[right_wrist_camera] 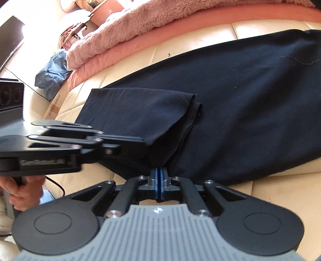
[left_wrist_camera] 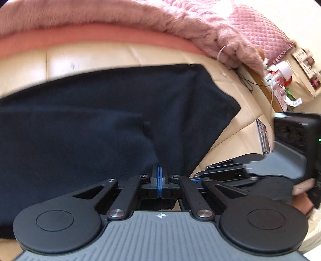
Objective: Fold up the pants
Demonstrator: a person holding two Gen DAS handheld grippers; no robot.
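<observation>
Dark navy pants (left_wrist_camera: 90, 124) lie across a cream leather cushion (left_wrist_camera: 84, 60). My left gripper (left_wrist_camera: 159, 170) is shut, its blue pads pinching the near edge of the cloth. Close on its right is my right gripper (left_wrist_camera: 197, 176), seen side-on. In the right wrist view my right gripper (right_wrist_camera: 159, 170) is shut on a raised peak of the pants (right_wrist_camera: 240, 104), so that a folded flap (right_wrist_camera: 144, 112) tents up from the pads. The left gripper (right_wrist_camera: 143, 144) reaches in from the left, its tip buried in the flap, and a hand (right_wrist_camera: 20, 190) holds its handle.
A pink furry blanket (left_wrist_camera: 140, 18) and a pink quilted pillow (left_wrist_camera: 258, 32) lie behind the pants. A cluttered side table (left_wrist_camera: 280, 80) stands at the right. A blue bag (right_wrist_camera: 52, 72), a dark screen (right_wrist_camera: 10, 40) and a cable (right_wrist_camera: 58, 184) lie to the left.
</observation>
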